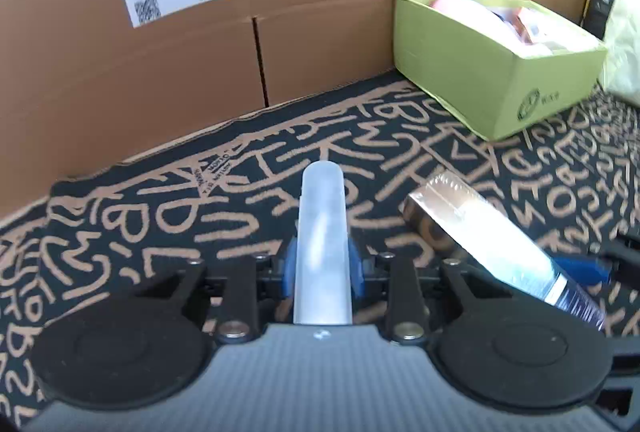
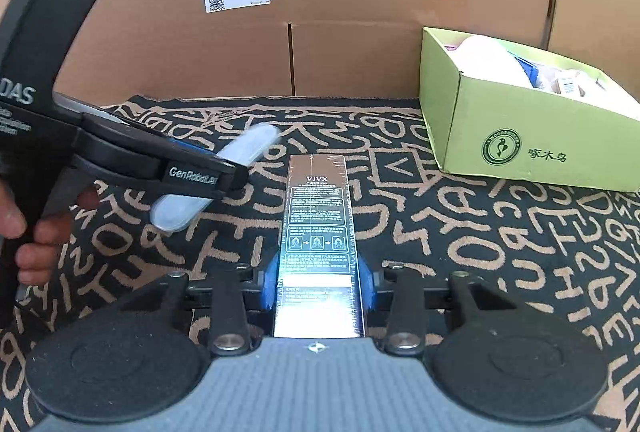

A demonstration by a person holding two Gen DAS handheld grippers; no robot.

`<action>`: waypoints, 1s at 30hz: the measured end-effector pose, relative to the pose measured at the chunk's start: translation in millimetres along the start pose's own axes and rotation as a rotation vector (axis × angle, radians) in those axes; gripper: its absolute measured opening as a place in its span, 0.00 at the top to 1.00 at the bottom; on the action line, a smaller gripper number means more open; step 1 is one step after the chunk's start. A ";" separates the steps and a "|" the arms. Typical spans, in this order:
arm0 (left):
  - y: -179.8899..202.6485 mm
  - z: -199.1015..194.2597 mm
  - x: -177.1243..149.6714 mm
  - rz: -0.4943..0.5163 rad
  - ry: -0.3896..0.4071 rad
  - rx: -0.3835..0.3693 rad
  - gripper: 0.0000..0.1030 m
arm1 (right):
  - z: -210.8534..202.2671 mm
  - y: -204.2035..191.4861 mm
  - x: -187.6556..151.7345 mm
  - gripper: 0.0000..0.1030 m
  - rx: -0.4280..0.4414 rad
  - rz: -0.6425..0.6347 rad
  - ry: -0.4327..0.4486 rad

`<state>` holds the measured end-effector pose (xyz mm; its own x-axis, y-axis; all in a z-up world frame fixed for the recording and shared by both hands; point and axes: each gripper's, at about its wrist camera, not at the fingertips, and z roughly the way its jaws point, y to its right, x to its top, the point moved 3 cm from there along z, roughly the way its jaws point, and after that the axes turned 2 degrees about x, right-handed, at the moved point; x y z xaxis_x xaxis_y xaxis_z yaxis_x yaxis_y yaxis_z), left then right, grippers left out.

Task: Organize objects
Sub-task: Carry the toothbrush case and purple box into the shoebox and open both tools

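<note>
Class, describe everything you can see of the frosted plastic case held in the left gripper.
The frosted plastic case is a long, slim, translucent white container with rounded ends; contents cannot be made out. The left gripper is shut on its middle, blue pads pressing both sides. It is held above the patterned mat, left of the VIVX box.

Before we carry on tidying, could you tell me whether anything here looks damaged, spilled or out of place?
Nothing stands out. The left gripper holds a frosted tube, the right gripper a shiny carton, and the green box sits upright on the mat.
</note>
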<state>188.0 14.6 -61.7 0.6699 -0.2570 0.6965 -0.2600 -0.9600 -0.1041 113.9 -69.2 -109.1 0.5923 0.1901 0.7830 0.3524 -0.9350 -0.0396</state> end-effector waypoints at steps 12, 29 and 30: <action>46.3 -75.0 5.1 -0.025 0.125 -0.202 0.74 | -67.5 35.0 -21.3 0.58 0.014 0.117 0.068; 133.8 -90.3 124.6 0.031 0.260 -0.288 0.74 | -118.2 126.9 47.2 0.58 -0.115 0.144 0.287; 137.9 -88.1 130.9 0.035 0.260 -0.285 0.74 | -116.7 133.0 52.4 0.58 -0.122 0.145 0.294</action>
<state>178.6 -141.6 77.7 0.4678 -0.2171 0.8568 -0.4873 -0.8721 0.0452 107.3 -218.5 -0.9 0.3897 -0.0253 0.9206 0.1801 -0.9782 -0.1031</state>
